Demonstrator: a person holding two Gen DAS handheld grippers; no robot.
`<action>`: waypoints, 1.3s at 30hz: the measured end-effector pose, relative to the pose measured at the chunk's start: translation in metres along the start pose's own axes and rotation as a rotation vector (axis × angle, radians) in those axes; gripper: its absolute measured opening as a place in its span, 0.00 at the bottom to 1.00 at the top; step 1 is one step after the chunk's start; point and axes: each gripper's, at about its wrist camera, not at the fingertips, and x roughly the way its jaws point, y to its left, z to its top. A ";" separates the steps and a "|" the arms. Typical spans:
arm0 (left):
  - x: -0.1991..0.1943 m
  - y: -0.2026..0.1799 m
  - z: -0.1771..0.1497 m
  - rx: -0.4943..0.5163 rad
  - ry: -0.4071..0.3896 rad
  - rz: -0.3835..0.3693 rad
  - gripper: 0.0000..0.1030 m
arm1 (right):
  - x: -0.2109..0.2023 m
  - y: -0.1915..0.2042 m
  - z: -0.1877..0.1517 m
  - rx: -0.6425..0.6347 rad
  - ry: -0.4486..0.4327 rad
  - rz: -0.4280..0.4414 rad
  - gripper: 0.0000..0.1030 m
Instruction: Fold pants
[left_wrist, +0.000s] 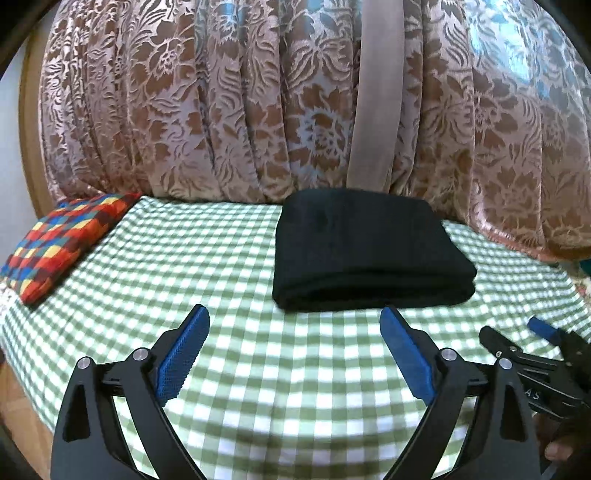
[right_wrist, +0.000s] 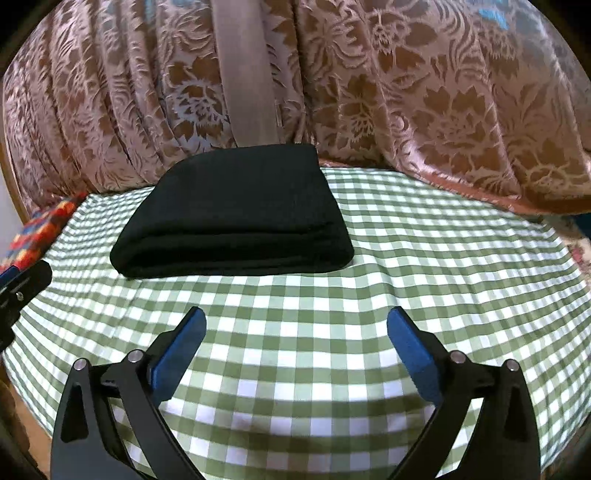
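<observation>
Ahead of both claws on the checked cloth (right_wrist: 369, 258), the folded black pants (left_wrist: 365, 254) lie crosswise, nearer and slightly right of the left claw (left_wrist: 295, 332), ahead-left of the right claw (right_wrist: 295, 332); both claws gape wide, holding nothing.

Green gingham cloth (left_wrist: 258, 369) over the surface, floral brown curtain (left_wrist: 184, 110) behind, multicoloured checked cushion (left_wrist: 62, 243) at left
</observation>
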 end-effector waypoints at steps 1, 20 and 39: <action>0.000 -0.001 -0.004 0.001 0.009 0.005 0.91 | -0.002 0.002 -0.002 -0.006 -0.006 -0.002 0.98; -0.004 0.006 -0.017 -0.032 0.016 0.058 0.97 | -0.012 0.004 -0.012 -0.027 -0.036 -0.025 0.98; -0.006 0.008 -0.017 -0.035 0.007 0.055 0.97 | -0.014 0.005 -0.013 -0.039 -0.048 -0.024 0.98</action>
